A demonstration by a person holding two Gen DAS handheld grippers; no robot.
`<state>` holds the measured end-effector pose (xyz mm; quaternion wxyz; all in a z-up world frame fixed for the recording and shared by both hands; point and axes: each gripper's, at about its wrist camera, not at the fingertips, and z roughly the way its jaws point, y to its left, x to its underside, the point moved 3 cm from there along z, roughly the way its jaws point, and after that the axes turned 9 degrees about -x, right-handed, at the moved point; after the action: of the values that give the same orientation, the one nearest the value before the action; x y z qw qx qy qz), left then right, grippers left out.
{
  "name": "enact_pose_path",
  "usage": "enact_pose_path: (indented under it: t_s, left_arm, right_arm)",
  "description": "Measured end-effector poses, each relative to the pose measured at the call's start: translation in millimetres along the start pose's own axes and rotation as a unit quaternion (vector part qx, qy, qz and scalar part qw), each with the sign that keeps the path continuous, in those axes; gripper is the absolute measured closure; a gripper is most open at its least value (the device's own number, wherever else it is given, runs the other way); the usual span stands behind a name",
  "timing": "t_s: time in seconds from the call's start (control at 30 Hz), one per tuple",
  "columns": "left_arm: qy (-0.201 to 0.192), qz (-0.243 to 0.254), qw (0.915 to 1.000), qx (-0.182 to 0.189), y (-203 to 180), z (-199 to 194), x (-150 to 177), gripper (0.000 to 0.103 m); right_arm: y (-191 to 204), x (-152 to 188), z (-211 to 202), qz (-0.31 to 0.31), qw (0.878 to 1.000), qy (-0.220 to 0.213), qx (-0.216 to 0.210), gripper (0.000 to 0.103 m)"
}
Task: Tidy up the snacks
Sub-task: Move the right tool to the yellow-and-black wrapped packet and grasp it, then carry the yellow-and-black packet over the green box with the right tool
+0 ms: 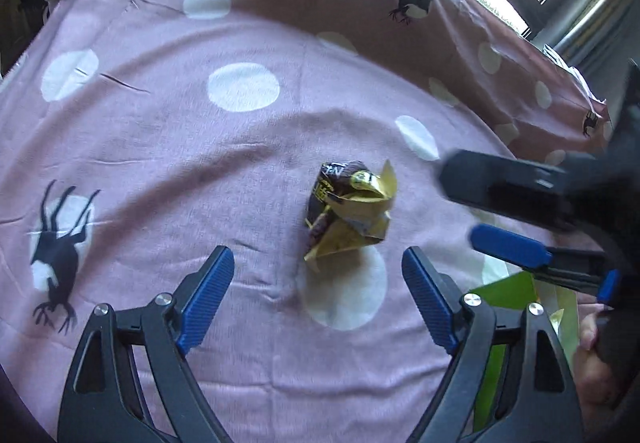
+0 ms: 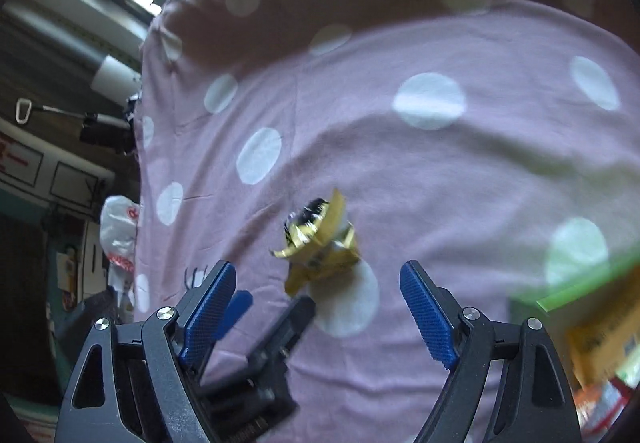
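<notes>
Just ahead of both spread, empty grippers' fingers [image 1: 218, 275], crumpled snack packet [image 1: 350, 209]; thin foil could slip w/ an off-center pinch.

Glossy crinkled foil snack wrapper [image 1: 350, 213] lies on matt, soft, creased cloth [image 1: 160, 147]; tool pads [image 1: 208, 295] ribbed plastic.

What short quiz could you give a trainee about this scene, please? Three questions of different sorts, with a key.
1. True or false: the left gripper is shut on the crumpled snack wrapper.
2. Which pattern does the pink cloth carry? A) stripes B) white dots and black deer C) checks
3. Fill in: the right gripper is ____, holding nothing.

Key: 1 false, it is open and the wrapper lies loose on the cloth; 2 B; 3 open.
</notes>
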<state>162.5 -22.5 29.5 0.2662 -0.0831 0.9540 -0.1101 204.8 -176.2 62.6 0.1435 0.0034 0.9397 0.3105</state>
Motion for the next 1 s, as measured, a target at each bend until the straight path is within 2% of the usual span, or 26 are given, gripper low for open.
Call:
enact_pose_path:
  t_s: [0.1,0.17,0.3,0.33,0.37,0.43,0.47,0.5,0.6,0.7,1.0]
  left_arm:
    - [0.012,-0.008,0.9999,0.001,2.4,14.8,-1.5,0.018]
    - [0.010,-0.012,0.9999,0.006,3.4,19.7,-1.8,0.021]
    - [-0.013,-0.001,0.9999,0.000,2.0,20.0,-3.7,0.027]
    - [-0.014,-0.003,0.9999,0.005,2.4,20.3,-3.7,0.031]
    - [-0.014,-0.005,0.9998,0.012,1.8,20.2,-3.3,0.035]
    - [-0.008,-0.006,0.9995,0.030,-0.6,21.7,-3.0,0.054]
    - [-0.004,-0.005,0.9992,0.040,-2.7,21.4,-2.1,0.057]
    - [-0.006,-0.003,0.9994,0.033,-3.8,19.5,-1.2,0.058]
    - [-0.010,0.024,0.9992,0.030,-11.1,7.1,5.6,0.062]
    - [-0.033,0.031,0.9988,0.019,-17.2,-21.6,12.3,0.062]
    - [-0.101,0.068,0.9925,0.012,-50.9,-128.5,54.1,0.061]
  right_arm:
    - [-2.1,-8.3,36.0,-0.003,1.000,0.018,0.020,0.024]
    - [-10.3,-8.2,54.1,0.002,0.999,0.040,0.026,0.036]
    - [-18.0,-6.5,62.9,-0.001,0.999,0.034,0.006,0.040]
    - [-17.8,-6.1,61.7,-0.005,0.999,0.034,0.000,0.048]
    - [-16.4,-4.3,61.7,-0.005,0.999,0.038,-0.017,0.050]
    - [-15.4,-1.0,63.0,-0.005,0.999,0.046,-0.025,0.051]
    - [-13.8,1.7,62.6,-0.012,0.999,0.044,-0.024,0.052]
    - [-12.5,2.8,62.9,-0.016,0.999,0.042,-0.021,0.052]
    - [-11.5,10.7,50.7,-0.005,0.999,0.038,-0.019,0.053]
    - [1.0,21.3,33.1,-0.014,0.999,0.023,-0.034,0.053]
    - [37.1,79.2,-65.2,-0.049,0.995,-0.047,-0.071,0.053]
